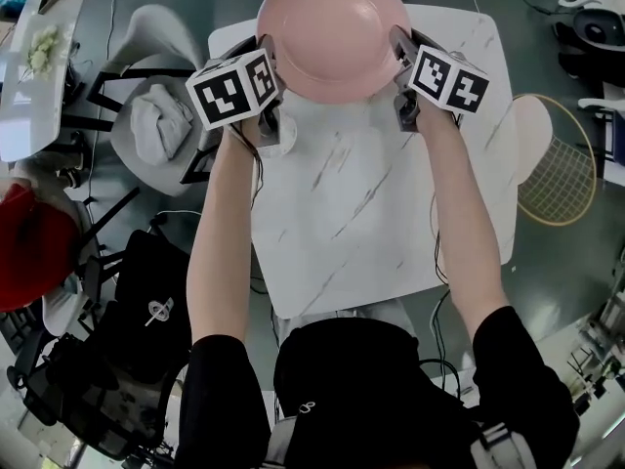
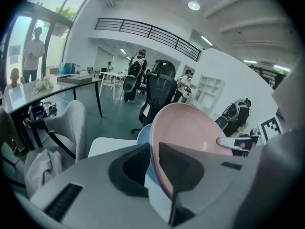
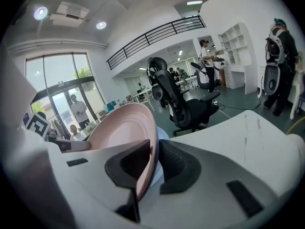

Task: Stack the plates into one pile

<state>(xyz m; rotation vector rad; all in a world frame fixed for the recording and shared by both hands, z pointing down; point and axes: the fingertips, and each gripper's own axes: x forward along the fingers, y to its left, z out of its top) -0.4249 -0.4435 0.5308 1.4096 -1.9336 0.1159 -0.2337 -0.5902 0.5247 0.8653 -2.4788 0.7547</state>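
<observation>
A pink plate (image 1: pixel 332 32) hangs over the far part of the white marble table (image 1: pixel 371 213), held by its two opposite rims. My left gripper (image 1: pixel 266 55) is shut on the left rim, and my right gripper (image 1: pixel 400 52) is shut on the right rim. In the left gripper view the pink plate (image 2: pixel 190 132) stands edge-on between the jaws of my left gripper (image 2: pixel 152 149). A pale blue plate (image 2: pixel 143 135) shows right behind it; I cannot tell whether they touch. In the right gripper view the pink plate (image 3: pixel 121 125) sits in my right gripper (image 3: pixel 153 149), with the blue plate (image 3: pixel 163 135) peeking out behind.
A grey chair with a crumpled cloth (image 1: pixel 161 125) stands left of the table. A round wire-backed chair (image 1: pixel 557 164) stands to its right. A black bag (image 1: pixel 146 311) lies on the floor at lower left. A black office chair (image 2: pixel 159 89) stands beyond the table's far edge.
</observation>
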